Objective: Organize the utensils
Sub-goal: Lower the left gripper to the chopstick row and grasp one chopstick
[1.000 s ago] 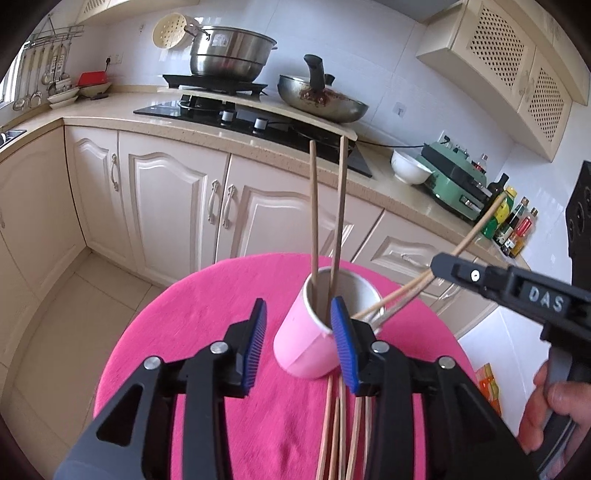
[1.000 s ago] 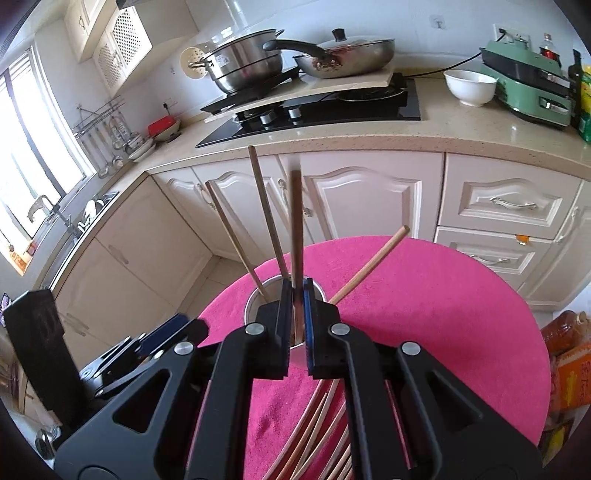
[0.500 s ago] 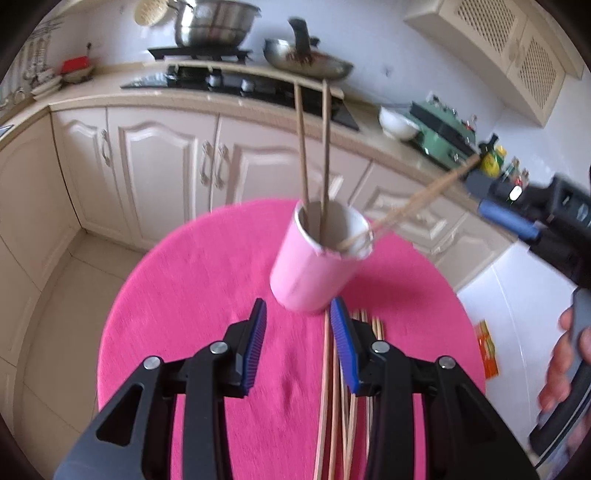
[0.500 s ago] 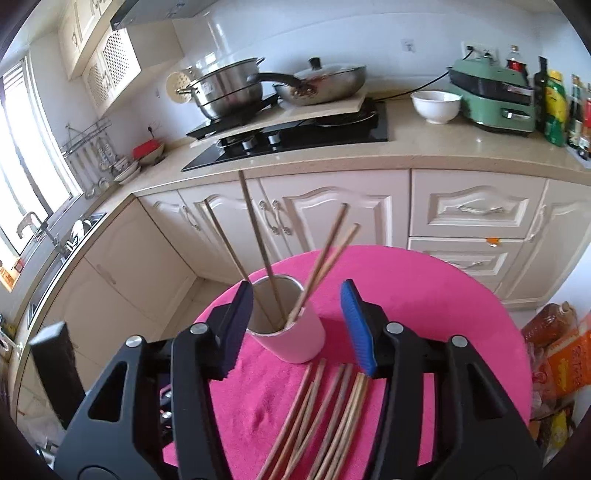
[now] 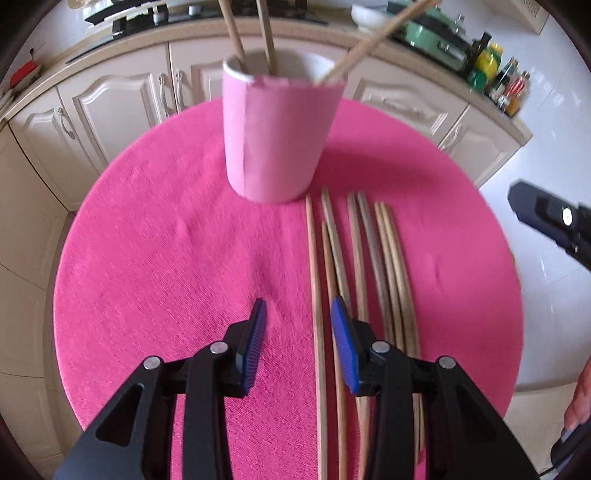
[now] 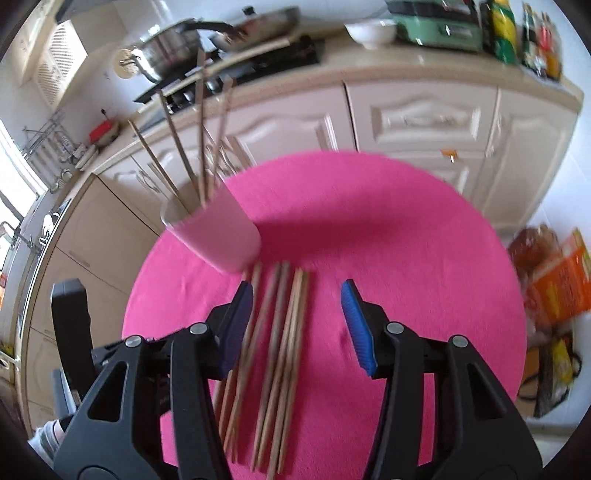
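On the round desk draped in bright pink cloth stands a pale pink cylindrical cup, holding what look like four or five wooden chopsticks; blur hides the count. Loose wooden chopsticks lie just beside it. Left gripper and right gripper hover over them, jaws spread, empty.

Place: it was a home kitchen.
Cooking: a steel pot and a frying pan sat on a black hob.
Storage: cream panelled cabinets ran under a stone countertop.
Extras: condiment bottles stood there.
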{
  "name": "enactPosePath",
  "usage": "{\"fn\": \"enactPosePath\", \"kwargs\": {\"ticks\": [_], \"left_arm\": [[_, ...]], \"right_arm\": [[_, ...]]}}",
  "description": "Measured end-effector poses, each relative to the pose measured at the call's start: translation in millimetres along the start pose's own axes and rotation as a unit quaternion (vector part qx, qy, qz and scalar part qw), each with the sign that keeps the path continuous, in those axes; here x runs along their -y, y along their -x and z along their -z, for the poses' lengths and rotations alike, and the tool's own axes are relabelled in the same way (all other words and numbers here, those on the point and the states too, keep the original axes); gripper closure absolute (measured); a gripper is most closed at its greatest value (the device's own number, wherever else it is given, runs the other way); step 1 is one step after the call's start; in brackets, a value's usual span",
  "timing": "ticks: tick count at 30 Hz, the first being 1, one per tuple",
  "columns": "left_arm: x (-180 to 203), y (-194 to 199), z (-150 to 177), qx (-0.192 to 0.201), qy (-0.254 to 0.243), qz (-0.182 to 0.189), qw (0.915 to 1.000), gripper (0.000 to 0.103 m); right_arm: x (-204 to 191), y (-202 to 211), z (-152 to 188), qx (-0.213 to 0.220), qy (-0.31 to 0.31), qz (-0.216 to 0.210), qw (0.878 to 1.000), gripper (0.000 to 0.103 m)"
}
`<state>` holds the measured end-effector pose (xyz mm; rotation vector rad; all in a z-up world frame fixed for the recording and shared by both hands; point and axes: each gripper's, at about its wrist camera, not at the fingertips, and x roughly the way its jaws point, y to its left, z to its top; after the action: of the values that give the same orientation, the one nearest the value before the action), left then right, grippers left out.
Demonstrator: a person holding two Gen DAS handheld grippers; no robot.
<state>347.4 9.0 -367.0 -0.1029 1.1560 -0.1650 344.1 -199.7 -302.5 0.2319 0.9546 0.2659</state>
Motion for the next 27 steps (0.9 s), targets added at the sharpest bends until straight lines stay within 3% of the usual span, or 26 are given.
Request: {"fn": "enactPosePath", "kwargs": {"ticks": [6,9,14,17,20,22,25,27], "left_arm": [[7,-13,-2,-0.014,-0.025,-0.028,0.9992,0.067],[13,-21,-5,-0.022,-0.041,-0.062,0.9970,0.067],[21,-30,-12,-0.040,-0.047,-0.056,0.9965,0.067],[29,-40,-16,-0.052,-0.062,-0.080,0.9935,0.067],[30,-41,-19,-0.052,-0.054,-0.077,0.9942,0.067],[28,-40,-21,-0.050,-0.049,-0.072,0.9949,0.074],[18,-35,-19,-0.052,-0.041,-0.063,0.9958,0.093],[8,-31,-16,-0.055,-0.028,-0.050,0.9968,0.096]], "right_arm": [[13,-15,17,-0.038,-0.015,-0.001,0.999,0.053],[16,-24,21,-0.058,-0.016,-0.002,0.998,0.053],[20,-36,28,-0.084,-0.018,0.004,0.996,0.053],[19,-43,30,-0.098,-0.014,0.010,0.995,0.053],[16,-51,30,-0.113,-0.006,0.014,0.993,0.055],[12,-58,30,-0.127,0.000,0.014,0.992,0.067],[8,-67,33,-0.146,0.009,0.017,0.989,0.076],[5,-73,36,-0.157,0.013,0.018,0.987,0.077]]}}
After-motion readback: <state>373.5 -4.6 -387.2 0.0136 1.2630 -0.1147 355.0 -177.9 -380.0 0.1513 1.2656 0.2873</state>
